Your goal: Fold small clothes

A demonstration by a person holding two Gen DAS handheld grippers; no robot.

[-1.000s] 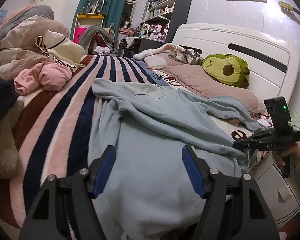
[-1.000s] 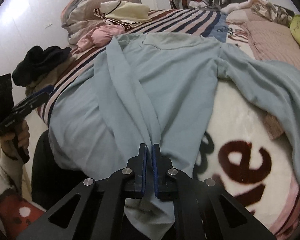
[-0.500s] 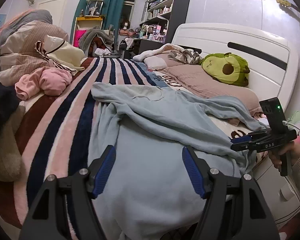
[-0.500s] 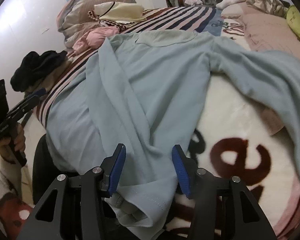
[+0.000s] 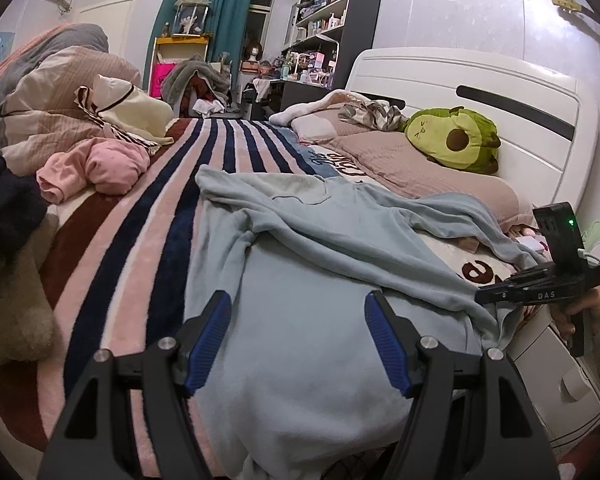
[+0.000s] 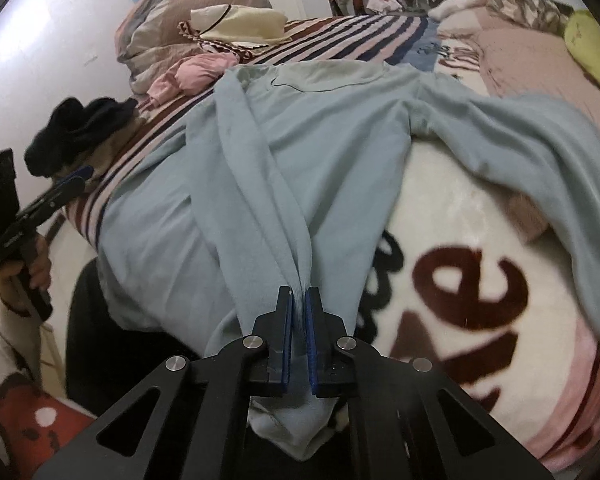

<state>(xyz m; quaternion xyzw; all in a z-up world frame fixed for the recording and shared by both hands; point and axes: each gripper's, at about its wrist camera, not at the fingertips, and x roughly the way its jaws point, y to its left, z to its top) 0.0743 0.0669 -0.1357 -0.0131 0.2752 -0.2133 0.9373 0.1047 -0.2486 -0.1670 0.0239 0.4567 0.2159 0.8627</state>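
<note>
Here the near hem of the pale blue sweatshirt [image 6: 324,152] drops over the bed's edge behind the gripper frames, so its lower border cannot be seen. The far sleeve is cut by the rim in the right wrist view. The right gripper [image 6: 299,300] is clenched on a bunched fold of the sweatshirt's nearer sleeve, blue pads pressing the cloth from both sides. The left gripper [image 5: 298,320] stands released, jaws wide apart, nothing between them, hovering over the sweatshirt's body. The sweatshirt is soft, matte knit, spread flat across a fleecy striped blanket [image 5: 140,220]. Beyond the sweatshirt lie a crumpled pink garment [image 5: 96,168] and a plush avocado toy [image 5: 452,144].
</note>
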